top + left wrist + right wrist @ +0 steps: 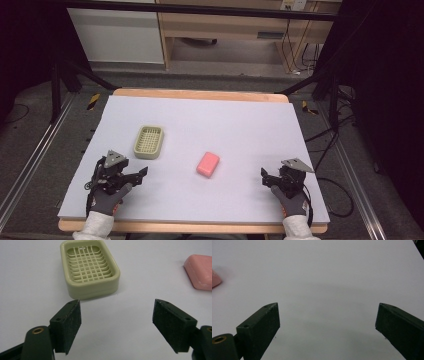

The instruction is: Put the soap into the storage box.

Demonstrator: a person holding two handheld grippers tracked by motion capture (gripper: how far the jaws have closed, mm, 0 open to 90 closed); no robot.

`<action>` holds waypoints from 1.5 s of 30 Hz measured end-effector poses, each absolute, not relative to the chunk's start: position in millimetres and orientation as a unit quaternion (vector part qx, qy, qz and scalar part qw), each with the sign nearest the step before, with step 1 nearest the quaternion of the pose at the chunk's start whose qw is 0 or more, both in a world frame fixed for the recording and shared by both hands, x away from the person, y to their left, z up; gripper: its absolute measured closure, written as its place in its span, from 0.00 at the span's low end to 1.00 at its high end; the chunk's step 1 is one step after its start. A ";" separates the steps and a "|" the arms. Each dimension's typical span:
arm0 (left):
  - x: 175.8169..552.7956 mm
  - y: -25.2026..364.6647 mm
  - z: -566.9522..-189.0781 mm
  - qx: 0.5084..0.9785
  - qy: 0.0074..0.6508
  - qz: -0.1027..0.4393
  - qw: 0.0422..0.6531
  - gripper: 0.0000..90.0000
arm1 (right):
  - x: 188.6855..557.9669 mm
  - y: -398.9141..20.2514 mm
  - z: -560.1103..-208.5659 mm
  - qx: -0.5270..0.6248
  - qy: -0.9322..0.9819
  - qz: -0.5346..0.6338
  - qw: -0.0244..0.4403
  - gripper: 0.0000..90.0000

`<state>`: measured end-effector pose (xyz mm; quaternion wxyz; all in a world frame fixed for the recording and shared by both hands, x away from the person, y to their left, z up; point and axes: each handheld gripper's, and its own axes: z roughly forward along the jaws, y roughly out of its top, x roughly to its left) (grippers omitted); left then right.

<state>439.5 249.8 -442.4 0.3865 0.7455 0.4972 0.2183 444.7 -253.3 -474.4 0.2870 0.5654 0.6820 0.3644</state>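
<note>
Left gripper released, nothing between its jaws, just short of the soap dish: pale green, rounded, slotted grid base, upright. Pink soap lies apart, mid-table. Right gripper released, empty. Table pale lilac, wood-edged; grey floor beyond.

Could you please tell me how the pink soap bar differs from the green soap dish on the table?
The soap bar is pink and solid, while the soap dish is pale green, hollow, with a slotted grid floor. The dish looks larger than the bar. The dish lies nearer the left gripper, the bar nearer the table's middle. Both are rounded rectangles lying flat on the white table, untouched.
</note>
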 end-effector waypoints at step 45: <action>452.4 200.4 -410.2 0.777 0.446 0.214 0.390 0.27 | 444.4 -254.0 -473.1 0.567 0.679 0.365 0.289 0.07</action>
